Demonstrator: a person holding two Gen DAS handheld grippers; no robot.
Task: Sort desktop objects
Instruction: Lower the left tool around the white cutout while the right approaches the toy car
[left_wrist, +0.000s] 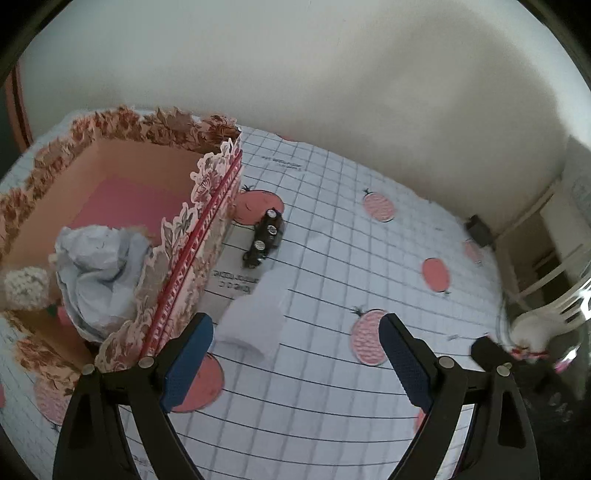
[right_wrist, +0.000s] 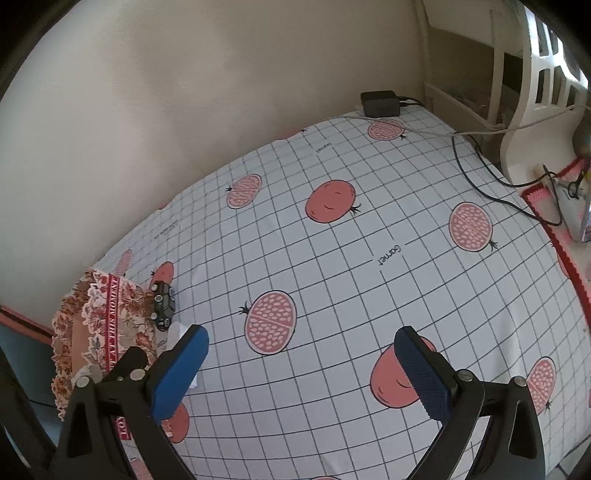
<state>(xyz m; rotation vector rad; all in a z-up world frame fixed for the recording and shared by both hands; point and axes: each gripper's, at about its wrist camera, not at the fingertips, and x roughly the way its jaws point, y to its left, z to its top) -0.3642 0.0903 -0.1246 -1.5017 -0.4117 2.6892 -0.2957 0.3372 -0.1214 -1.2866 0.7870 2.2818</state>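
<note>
You are holding the left gripper (left_wrist: 295, 350) with its blue pads spread wide and nothing between them; it is hanging over the checked tablecloth (left_wrist: 332, 258), just to the right of the floral box (left_wrist: 207, 229). Your right gripper (right_wrist: 301, 369) is likewise standing wide apart and empty, over the same cloth, well to the right of the box (right_wrist: 107, 321).

The box is sitting open at the left edge of the table, by the wall. Inside it a crumpled ball of pale blue paper (left_wrist: 99, 266) is lying against the near right wall, and a knitted cream piece (left_wrist: 26, 288) is resting beside it, further left.

Outside the box, a small black toy car (left_wrist: 266, 236) is lying just beside its right wall, toward the far corner. A white folded paper piece (left_wrist: 255, 321) is lying on the cloth just off the box's near right corner, close ahead of your left gripper's left pad (left_wrist: 188, 362).

Far from the box, at the table's far right corner, a black power adapter (right_wrist: 380, 103) is sitting against the wall.
</note>
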